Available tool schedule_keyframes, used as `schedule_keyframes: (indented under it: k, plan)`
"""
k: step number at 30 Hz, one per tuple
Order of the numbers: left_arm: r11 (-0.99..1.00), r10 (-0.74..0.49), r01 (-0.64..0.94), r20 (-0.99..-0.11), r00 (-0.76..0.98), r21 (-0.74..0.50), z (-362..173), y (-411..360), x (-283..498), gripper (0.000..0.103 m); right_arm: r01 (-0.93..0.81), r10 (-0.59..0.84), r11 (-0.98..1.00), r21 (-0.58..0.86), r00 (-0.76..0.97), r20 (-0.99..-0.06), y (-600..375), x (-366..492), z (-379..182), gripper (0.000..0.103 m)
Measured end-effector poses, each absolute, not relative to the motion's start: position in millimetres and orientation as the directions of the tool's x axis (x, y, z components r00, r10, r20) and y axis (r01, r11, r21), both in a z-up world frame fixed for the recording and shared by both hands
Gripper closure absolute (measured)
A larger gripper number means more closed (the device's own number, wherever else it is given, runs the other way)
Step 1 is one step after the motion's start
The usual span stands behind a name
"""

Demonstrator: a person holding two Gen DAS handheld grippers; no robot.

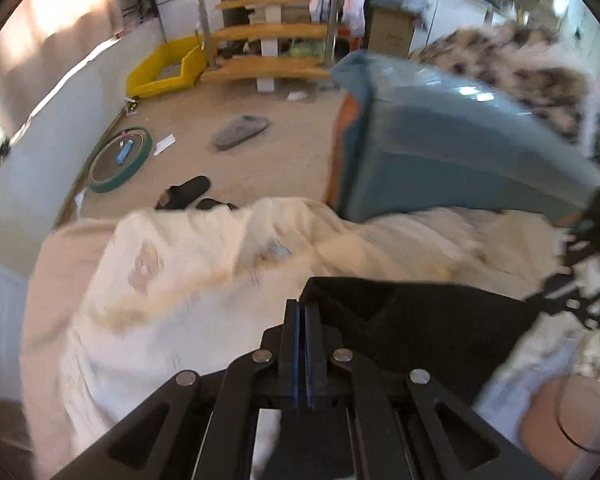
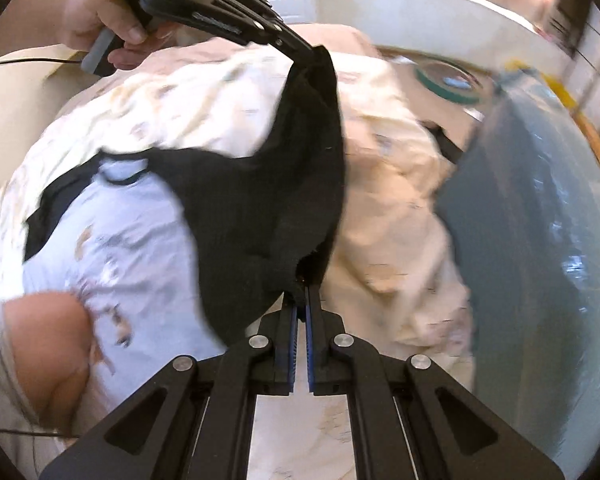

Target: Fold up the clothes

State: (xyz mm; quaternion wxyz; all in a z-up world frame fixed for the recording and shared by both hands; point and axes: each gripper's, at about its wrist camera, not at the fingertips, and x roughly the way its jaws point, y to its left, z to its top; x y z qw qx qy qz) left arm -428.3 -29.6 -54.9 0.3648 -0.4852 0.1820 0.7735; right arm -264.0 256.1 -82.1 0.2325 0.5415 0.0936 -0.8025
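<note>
Cream bedsheet [image 1: 172,280] covers the bed; wooden stairs [image 1: 272,32] stand behind

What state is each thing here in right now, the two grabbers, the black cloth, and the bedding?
Left gripper: shut on the black garment.
Right gripper: shut on the black garment.
Black garment: lifted, hanging stretched between both grippers.
Cream bedding: rumpled, lying under it.
</note>
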Motion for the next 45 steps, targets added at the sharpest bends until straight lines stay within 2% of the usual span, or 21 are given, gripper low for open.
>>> schedule_keyframes:
  k: [6,10,13,15,16,17,19,20,21,24,26,30,33,34,35,36,38,41,45]
  plan:
    - [-0.695,0.373,-0.711,-0.898,-0.232,-0.105,-74.4,-127.3,-309.7,0.101,0.592,-0.448,-0.762,0.263,-0.188,-0.874,191.4,-206.5,-90.2,0.1]
    - [-0.777,0.281,-0.61,-0.953,-0.115,-0.156,-144.5,-187.1,-240.8,0.101,0.613,-0.526,-0.69,0.386,-0.057,-0.849,144.9,-180.0,-134.2,0.1]
    - [-0.815,0.214,-0.562,-0.975,-0.064,-0.142,-192.9,-205.3,-211.4,0.101,0.542,-0.572,-0.675,0.501,0.043,-0.819,122.0,-167.7,-184.6,0.096]
    - [-0.843,0.181,-0.521,-0.983,-0.033,-0.137,-215.1,-213.2,-206.2,0.1,0.494,-0.561,-0.696,0.521,0.079,-0.824,118.9,-158.7,-210.9,0.094]
    - [-0.853,0.163,-0.506,-0.986,-0.02,-0.131,-222.1,-216.3,-206.1,0.098,0.472,-0.546,-0.713,0.519,0.091,-0.833,120.0,-154.1,-222.1,0.089]
    - [-0.858,0.159,-0.496,-0.987,-0.01,-0.133,-225.1,-220.2,-206.7,0.096,0.45,-0.534,-0.73,0.515,0.095,-0.84,124.0,-149.7,-230.0,0.072]
    - [-0.861,0.154,-0.493,-0.988,-0.014,-0.127,-221.5,-232.0,-210.9,0.096,0.381,-0.551,-0.75,0.54,0.09,-0.829,147.8,-143.8,-229.3,0.062]
    - [-0.862,0.151,-0.492,-0.988,-0.018,-0.123,-219.0,-238.1,-213.2,0.096,0.342,-0.569,-0.754,0.561,0.089,-0.818,160.2,-141.8,-227.1,0.048]
    - [-0.867,0.166,-0.481,-0.986,-0.024,-0.134,-213.2,-244.7,-217.8,0.096,0.295,-0.589,-0.758,0.581,0.073,-0.805,173.5,-140.9,-223.9,0.042]
    - [-0.887,0.238,-0.424,-0.968,-0.079,-0.184,-190.6,-260.8,-238.2,0.091,0.094,-0.639,-0.768,0.633,-0.042,-0.768,222.0,-140.8,-218.9,0.042]
    - [-0.917,0.259,-0.351,-0.952,-0.163,-0.189,-177.7,-267.7,-261.0,0.07,-0.06,-0.653,-0.744,0.665,-0.143,-0.744,245.6,-143.2,-226.2,0.042]
    - [-0.923,0.299,-0.305,-0.936,-0.185,-0.234,-183.8,-242.0,-297.1,0.068,-0.291,-0.736,-0.558,0.777,-0.258,-0.626,253.7,-142.8,-260.7,0.043]
    - [-0.923,0.287,-0.313,-0.943,-0.168,-0.225,-208.4,-212.6,-317.3,0.068,-0.363,-0.762,-0.424,0.83,-0.352,-0.543,244.6,-146.2,-284.9,0.043]
    - [-0.927,0.276,-0.305,-0.947,-0.162,-0.218,-218.6,-207.3,-321.1,0.068,-0.371,-0.75,-0.416,0.83,-0.377,-0.544,244.8,-149.7,-288.5,0.044]
    - [-0.931,0.265,-0.296,-0.952,-0.154,-0.211,-228.5,-201.3,-325.8,0.068,-0.383,-0.724,-0.415,0.826,-0.411,-0.554,246.5,-153.5,-292.6,0.055]
    - [-0.936,0.253,-0.288,-0.956,-0.146,-0.204,-238.4,-195.4,-330.4,0.068,-0.383,-0.702,-0.415,0.825,-0.443,-0.558,251.4,-157.5,-292.3,0.076]
    - [-0.944,0.231,-0.27,-0.964,-0.129,-0.19,-258.3,-183.4,-339.8,0.068,-0.38,-0.646,-0.452,0.807,-0.486,-0.589,266.6,-168.6,-284.8,0.097]
    - [-0.951,0.195,-0.276,-0.964,-0.18,-0.141,-254.4,-171.6,-344.5,0.068,-0.422,-0.533,-0.499,0.757,-0.539,-0.652,300.7,-183.9,-280.3,0.099]
    - [-0.958,0.18,-0.263,-0.949,-0.259,-0.11,-231.1,-171.8,-341.5,0.068,-0.404,-0.545,-0.567,0.718,-0.47,-0.694,302.4,-197.1,-275.0,0.098]
